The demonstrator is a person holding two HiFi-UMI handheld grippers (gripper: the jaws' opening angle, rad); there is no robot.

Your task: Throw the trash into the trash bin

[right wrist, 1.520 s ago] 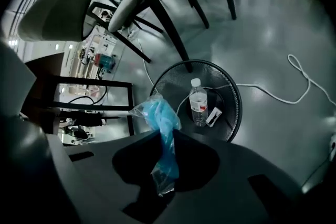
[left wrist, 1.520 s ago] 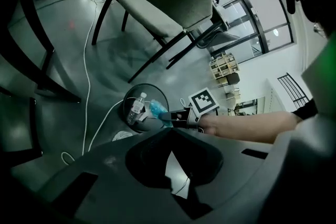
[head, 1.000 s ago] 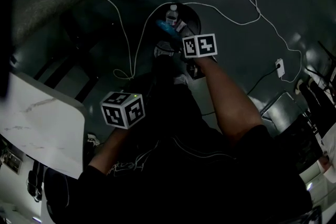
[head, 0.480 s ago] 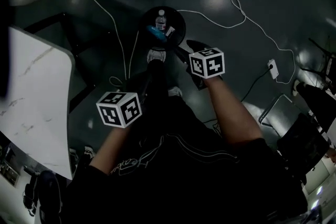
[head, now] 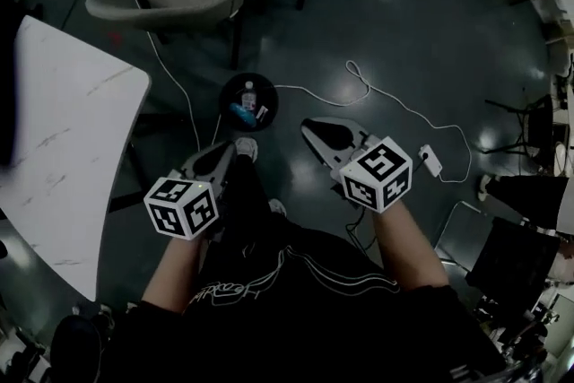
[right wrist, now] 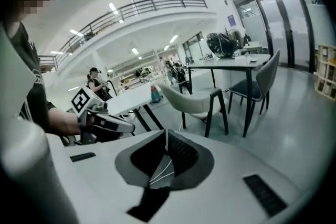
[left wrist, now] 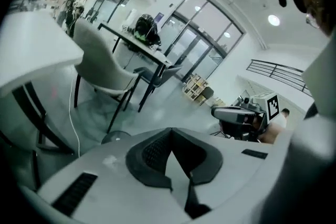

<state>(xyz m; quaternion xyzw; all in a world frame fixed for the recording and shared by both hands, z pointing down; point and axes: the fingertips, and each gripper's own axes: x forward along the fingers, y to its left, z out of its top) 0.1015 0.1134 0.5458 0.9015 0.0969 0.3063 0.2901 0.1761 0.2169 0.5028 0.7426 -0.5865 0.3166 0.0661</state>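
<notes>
Trash [head: 247, 100] sits inside the trash bin [head: 224, 100] on the floor, left gripper [head: 228, 150] shut and empty, right gripper [head: 310, 126] just closed on nothing; risk judged: a foot catching the white cable [head: 296, 88] beside the bin tips it, spilling contents

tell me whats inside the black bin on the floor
Inside the trash bin lie a clear bottle, a blue piece and a small white scrap. Anything beneath them is covered, as is the bin's bottom.

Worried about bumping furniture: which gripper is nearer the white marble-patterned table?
Left. The left gripper is just right of the table; the right gripper is farther right.
</notes>
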